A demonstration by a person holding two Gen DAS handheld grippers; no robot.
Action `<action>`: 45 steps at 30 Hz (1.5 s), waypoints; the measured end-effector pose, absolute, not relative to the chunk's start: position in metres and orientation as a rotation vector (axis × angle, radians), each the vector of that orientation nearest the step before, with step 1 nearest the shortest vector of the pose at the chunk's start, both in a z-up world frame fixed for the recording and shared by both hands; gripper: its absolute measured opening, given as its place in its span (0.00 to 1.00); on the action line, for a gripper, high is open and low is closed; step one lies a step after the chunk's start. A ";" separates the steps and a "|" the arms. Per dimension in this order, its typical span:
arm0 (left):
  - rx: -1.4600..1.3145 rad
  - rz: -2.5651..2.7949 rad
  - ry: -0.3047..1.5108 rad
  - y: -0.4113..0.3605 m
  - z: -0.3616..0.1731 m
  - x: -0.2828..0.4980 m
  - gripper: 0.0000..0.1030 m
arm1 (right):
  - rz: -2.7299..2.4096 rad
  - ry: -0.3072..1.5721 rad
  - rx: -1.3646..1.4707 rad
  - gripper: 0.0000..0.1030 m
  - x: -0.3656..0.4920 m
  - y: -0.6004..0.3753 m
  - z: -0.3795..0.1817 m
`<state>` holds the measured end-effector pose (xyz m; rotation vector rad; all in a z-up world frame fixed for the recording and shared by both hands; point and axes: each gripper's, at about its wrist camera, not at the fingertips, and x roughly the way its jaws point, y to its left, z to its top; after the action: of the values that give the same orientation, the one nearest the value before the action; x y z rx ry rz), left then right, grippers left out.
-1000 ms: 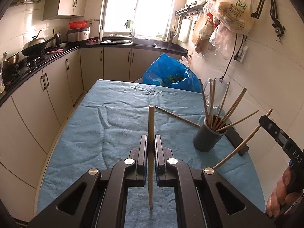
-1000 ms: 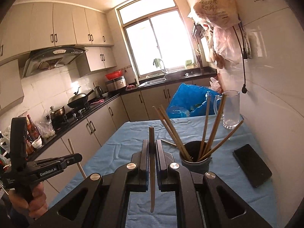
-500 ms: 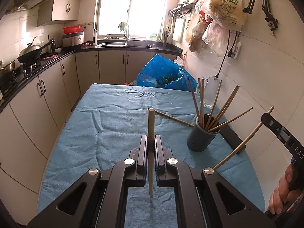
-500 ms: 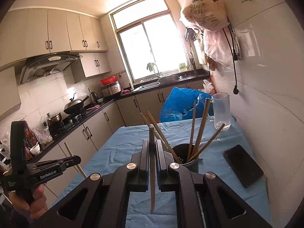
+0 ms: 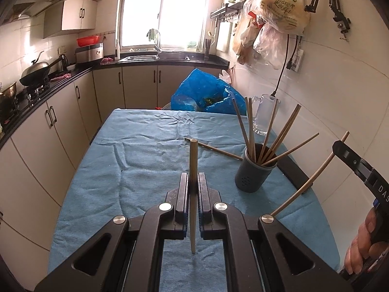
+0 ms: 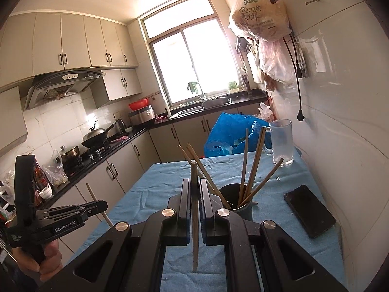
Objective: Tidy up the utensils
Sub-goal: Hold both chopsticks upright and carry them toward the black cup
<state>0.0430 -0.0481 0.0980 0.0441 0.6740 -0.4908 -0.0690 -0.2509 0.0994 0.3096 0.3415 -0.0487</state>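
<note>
My left gripper [image 5: 193,178] is shut on a wooden chopstick [image 5: 193,160] that stands upright between its pads, above the blue cloth. My right gripper [image 6: 194,185] is likewise shut on a second chopstick [image 6: 194,216], just left of and in front of the dark grey holder [image 6: 234,200]. That holder [image 5: 252,175] stands at the table's right side with several chopsticks leaning in it. One more chopstick [image 5: 215,149] lies flat on the cloth behind the left gripper. In the left wrist view the right gripper's held chopstick [image 5: 308,180] slants at the far right.
The table is covered by a blue cloth [image 5: 145,155]. A black phone [image 6: 310,210] and a glass mug [image 6: 282,142] sit by the right wall. A blue plastic bag [image 5: 204,95] is behind the table. Kitchen cabinets [image 5: 56,126] run along the left.
Both views have shifted slightly; the holder now sits a bit lower and closer in the right wrist view. Both grippers keep their chopsticks clamped.
</note>
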 end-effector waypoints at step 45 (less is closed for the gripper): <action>0.136 -0.519 0.654 -0.094 0.112 0.039 0.06 | -0.063 0.279 0.295 0.07 -0.089 -0.266 0.128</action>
<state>0.0387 -0.0938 0.1124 0.1361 0.6537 -0.5191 -0.0894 -0.2655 0.1280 0.2951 0.2785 -0.0627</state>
